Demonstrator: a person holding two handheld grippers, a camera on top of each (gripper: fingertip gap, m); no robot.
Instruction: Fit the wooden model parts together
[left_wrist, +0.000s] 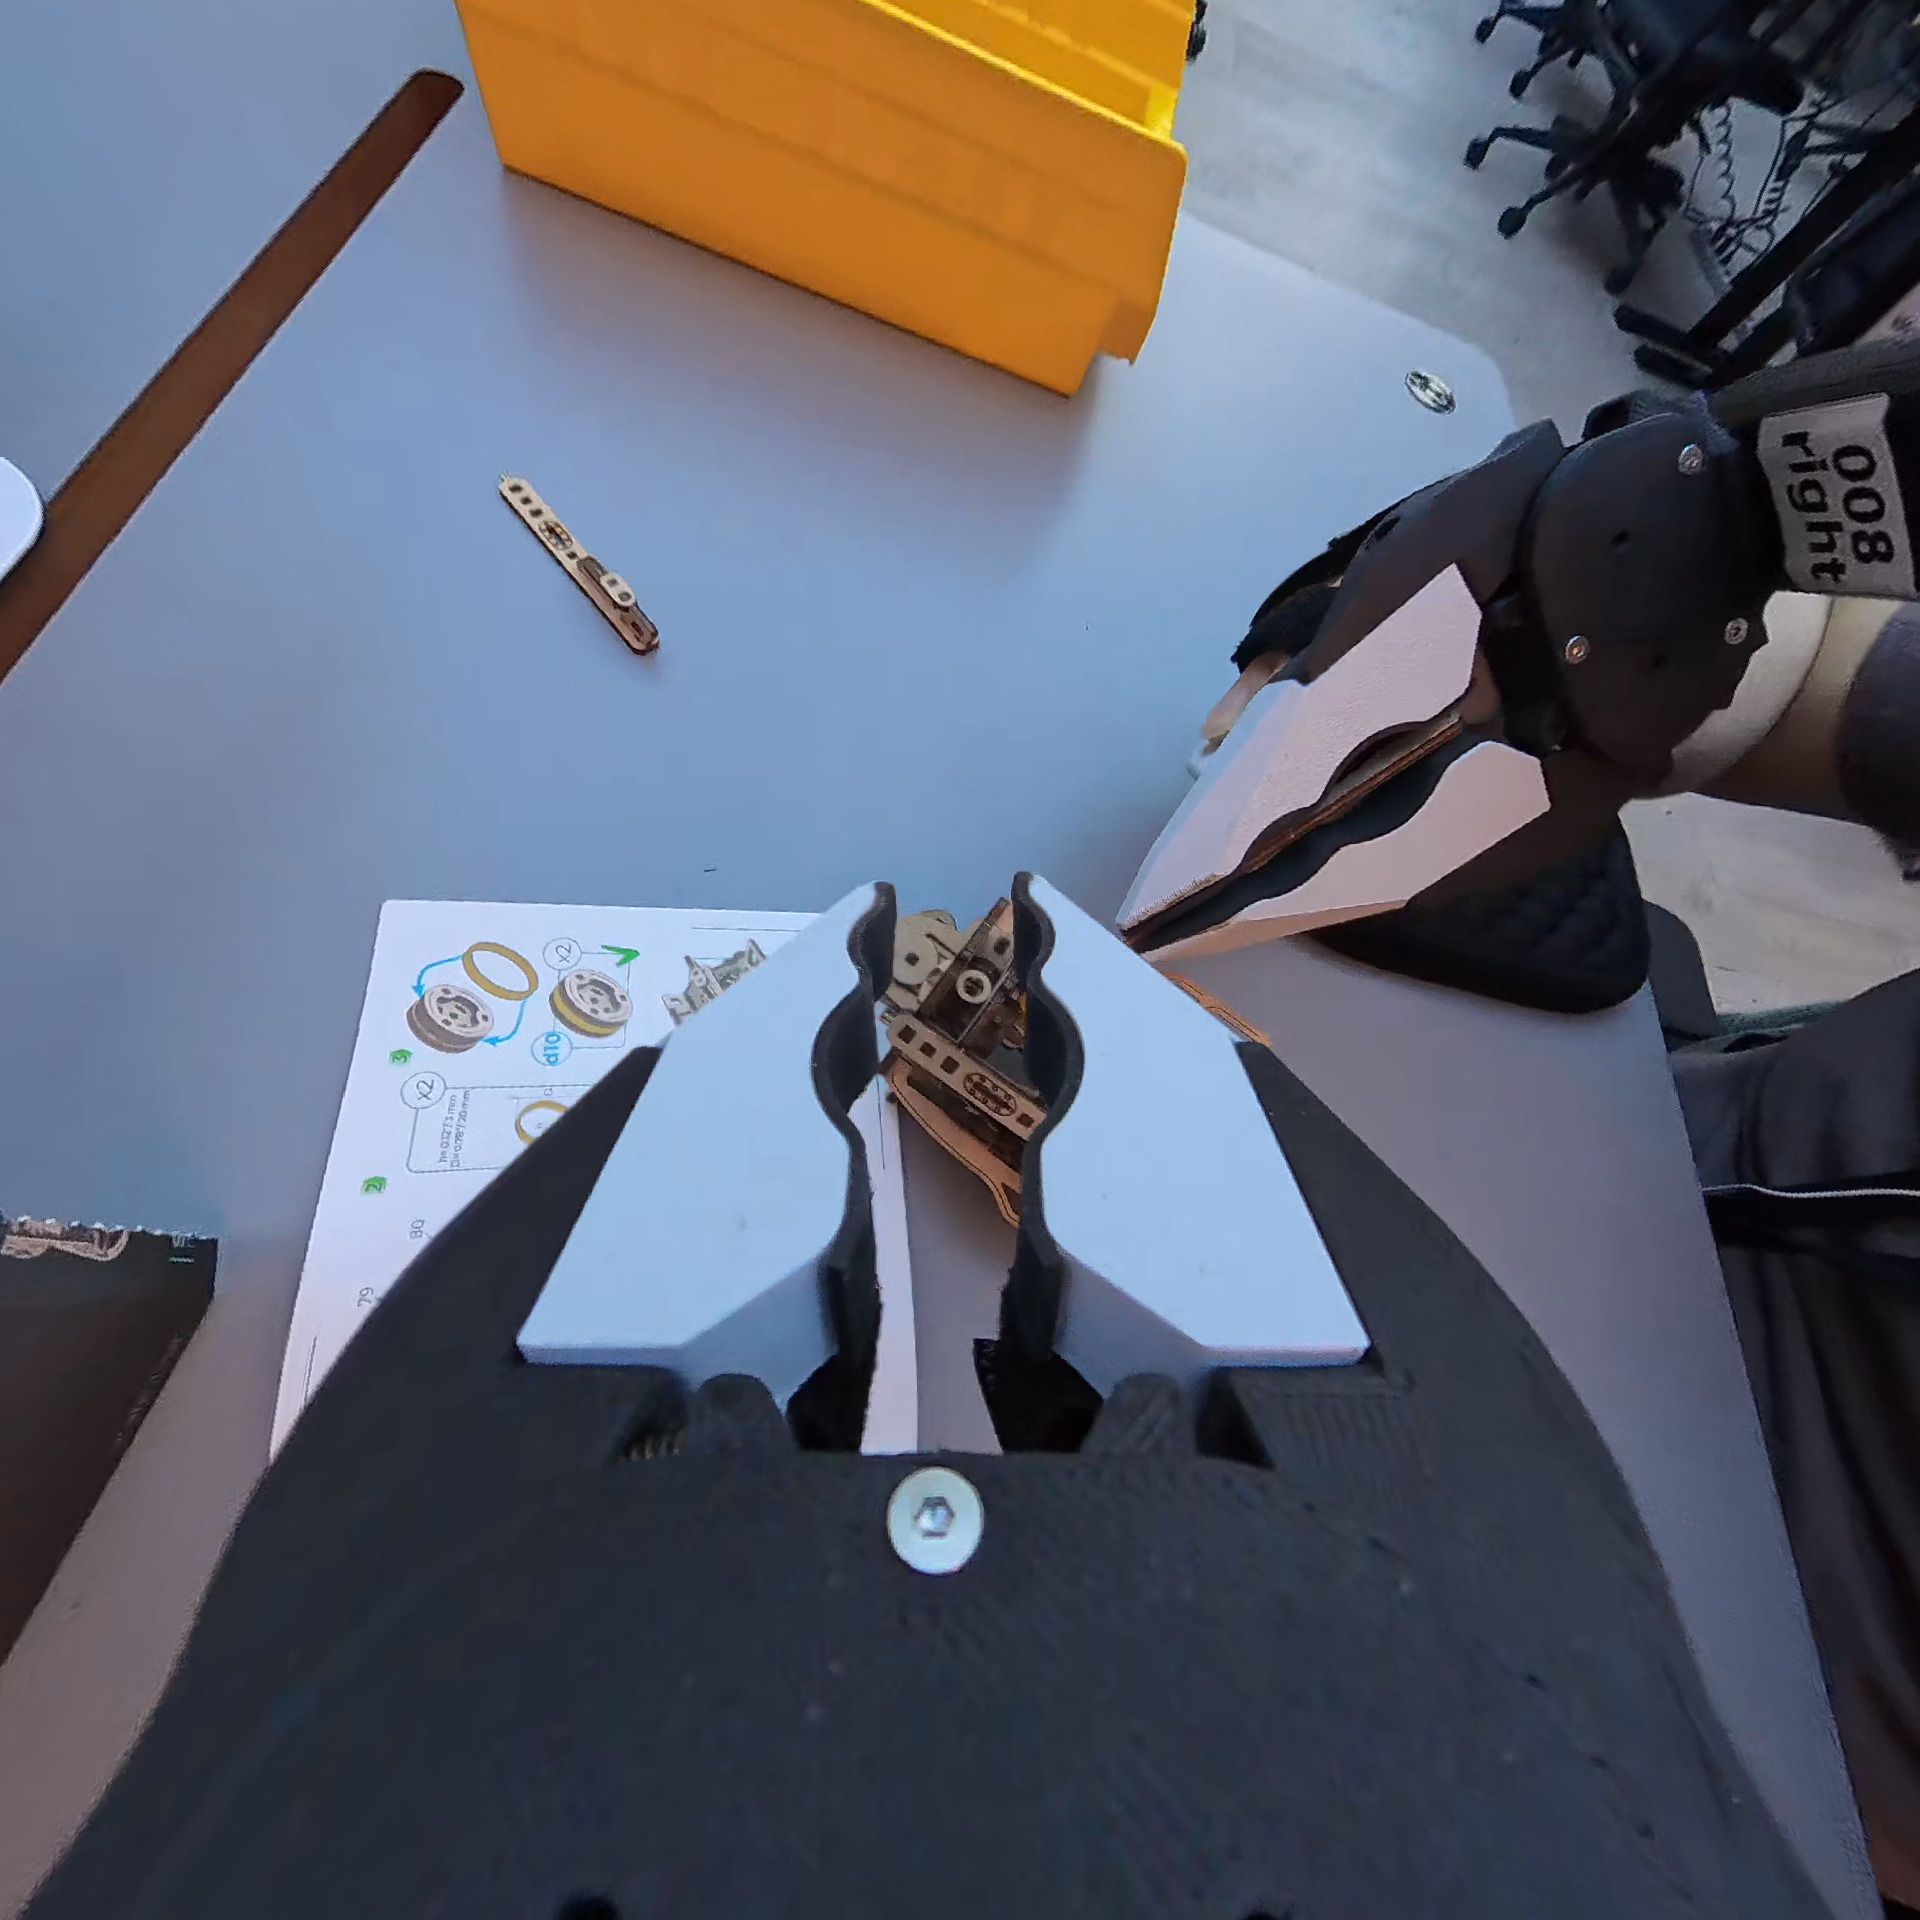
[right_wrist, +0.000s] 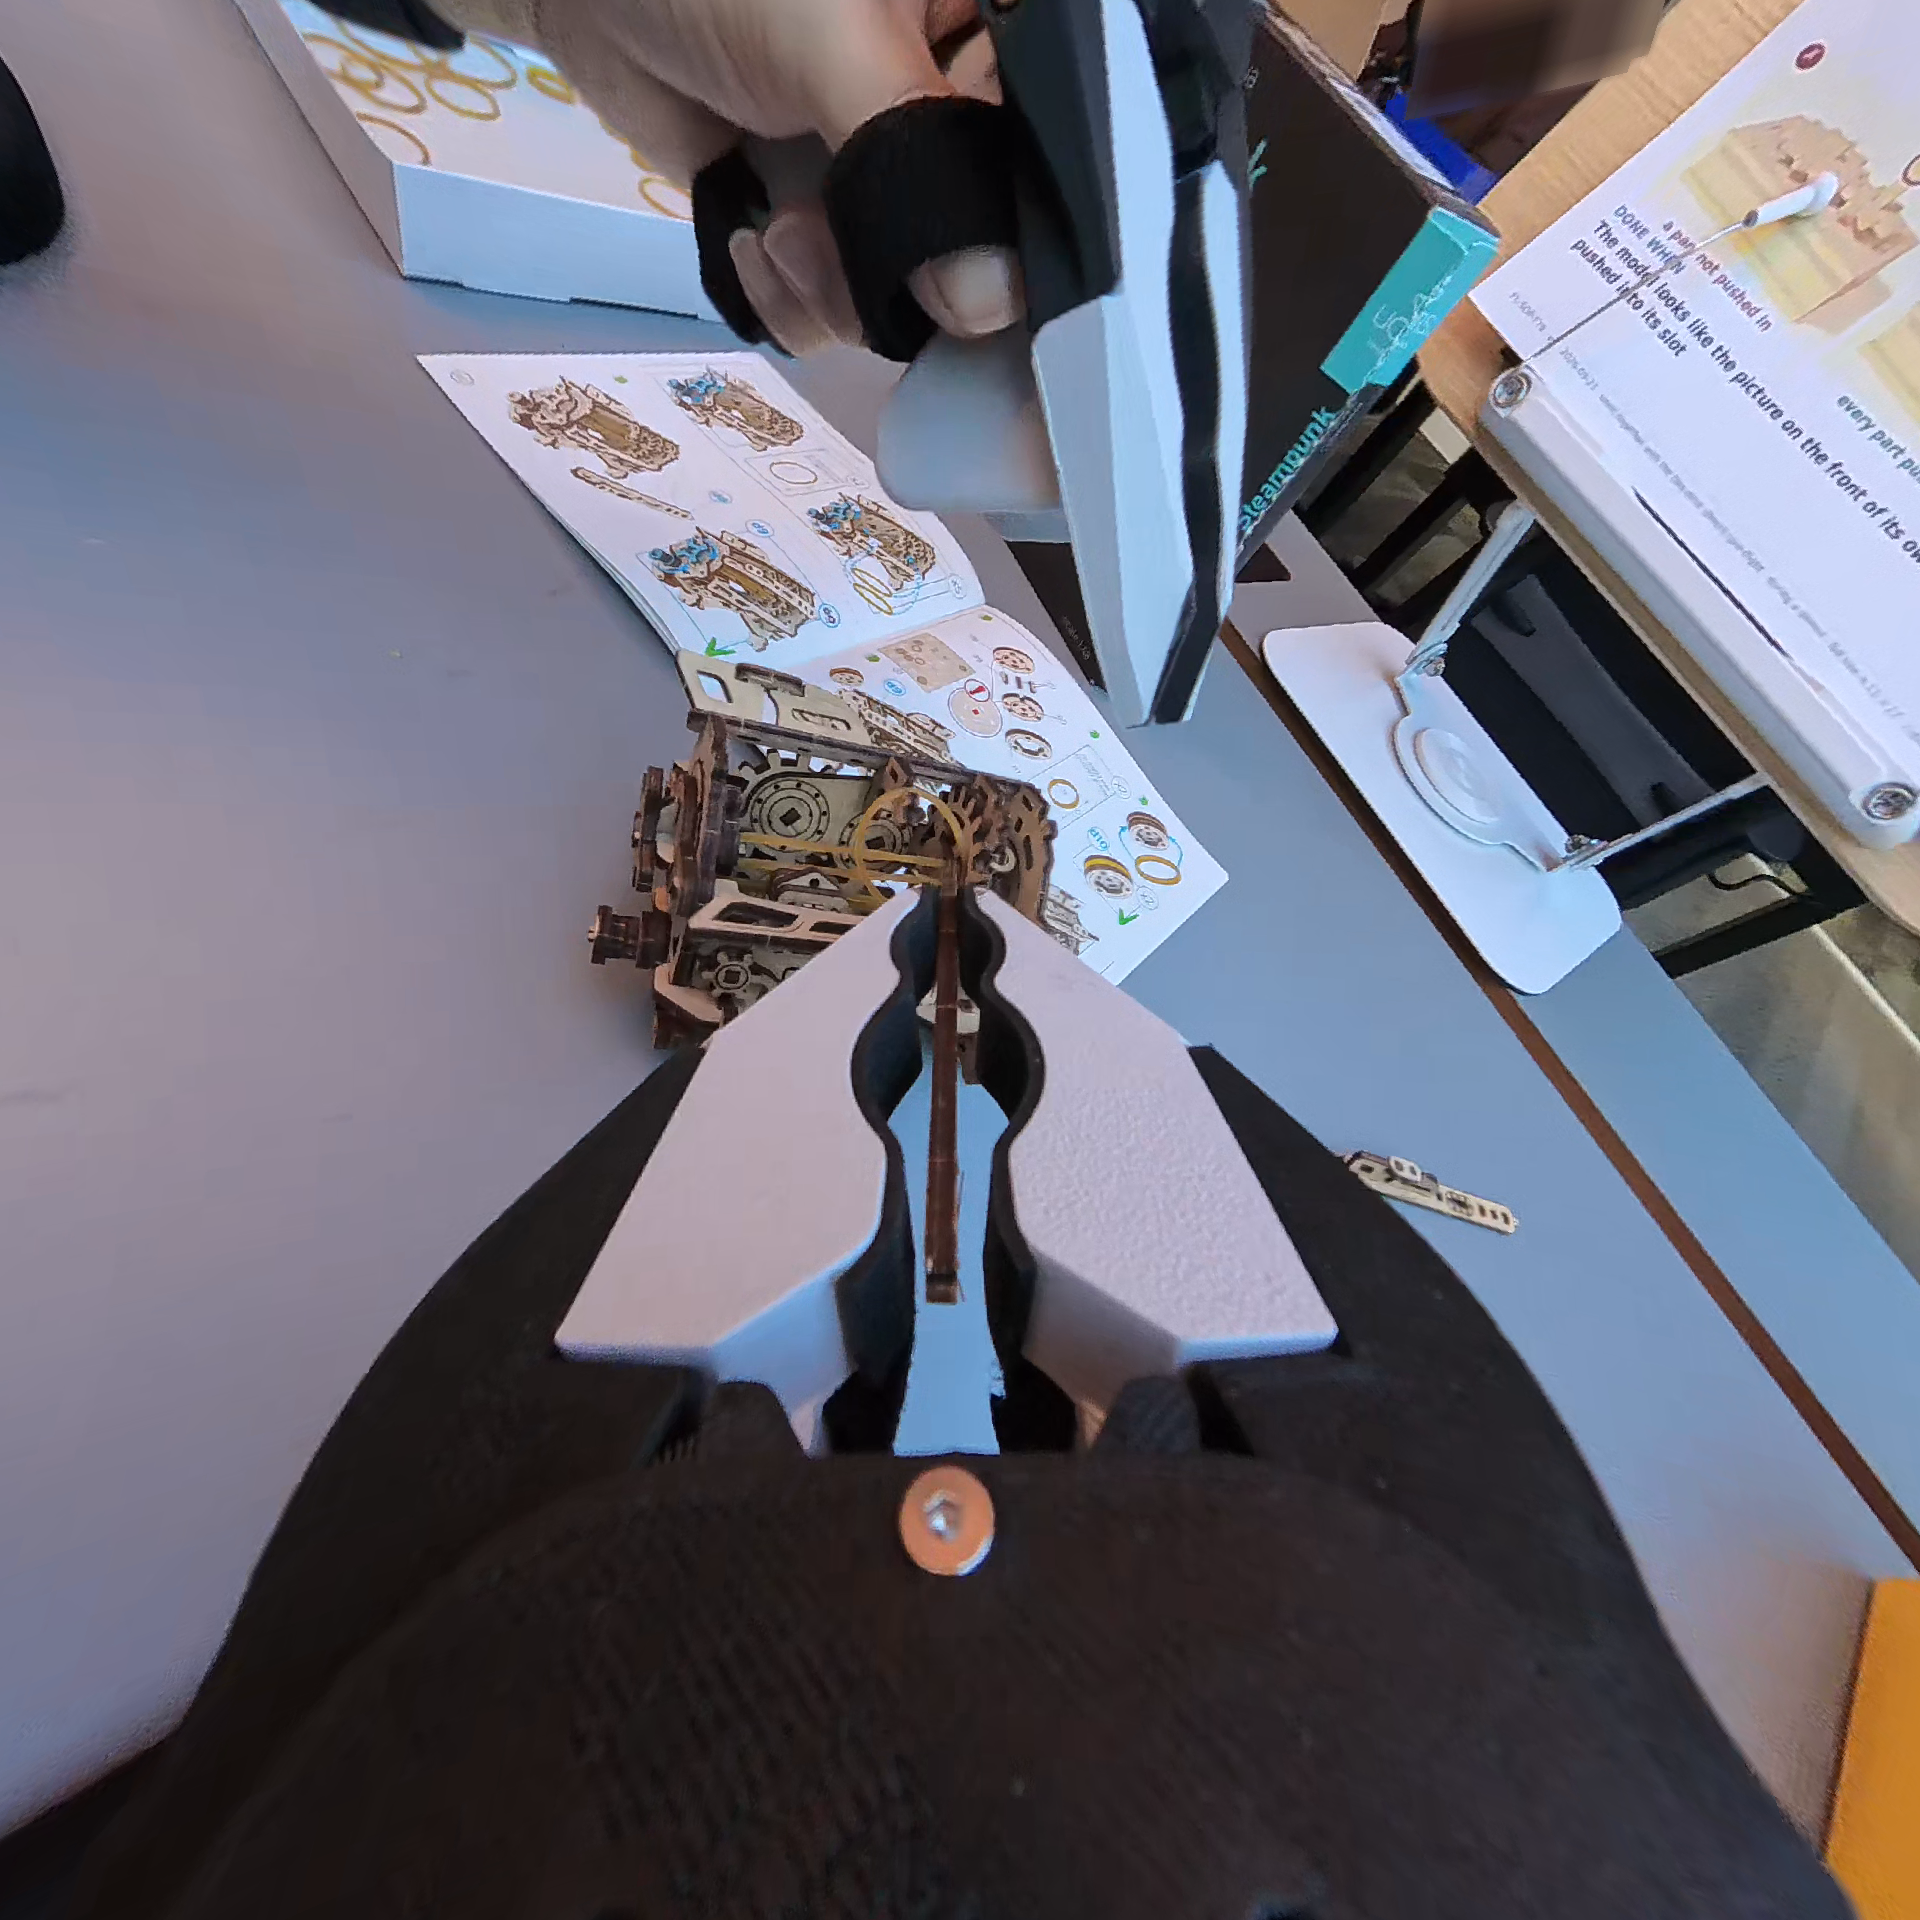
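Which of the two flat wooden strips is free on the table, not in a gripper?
The strip lying alone on the grey table, before the yellow bin. The other strip is clamped edge-on in the right gripper.

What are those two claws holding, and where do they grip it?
The right gripper pinches a flat wooden strip by its faces. The left gripper holds nothing.

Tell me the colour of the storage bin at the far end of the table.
Yellow. The storage bin shows best in the left wrist view, beyond the loose wooden strip.
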